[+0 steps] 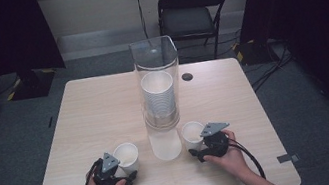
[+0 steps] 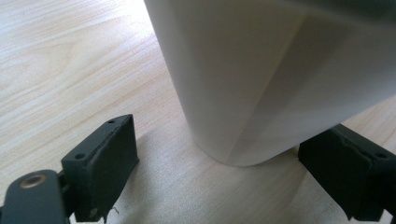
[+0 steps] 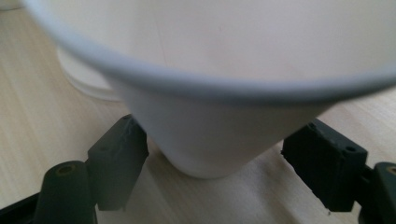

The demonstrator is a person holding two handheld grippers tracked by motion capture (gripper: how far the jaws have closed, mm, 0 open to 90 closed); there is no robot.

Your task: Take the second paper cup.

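Two white paper cups stand upright on the wooden table (image 1: 94,109). The left cup (image 1: 126,155) sits between the jaws of my left gripper (image 1: 125,171), held by a hand at the near left. In the left gripper view that cup (image 2: 243,70) stands between the spread jaws, with a clear gap on the left side. The right cup (image 1: 193,134) sits just in front of my right gripper (image 1: 199,146). Seen from the right gripper view, this cup (image 3: 210,135) stands between the jaws, its narrow base apart from both pads. Both grippers are open.
A tall clear dispenser tube (image 1: 154,58) stands at the table's middle with a stack of white cups (image 1: 158,98) inside. One cup (image 1: 166,147) pokes out below it, between the two grippers. A black folding chair (image 1: 192,14) stands beyond the far edge.
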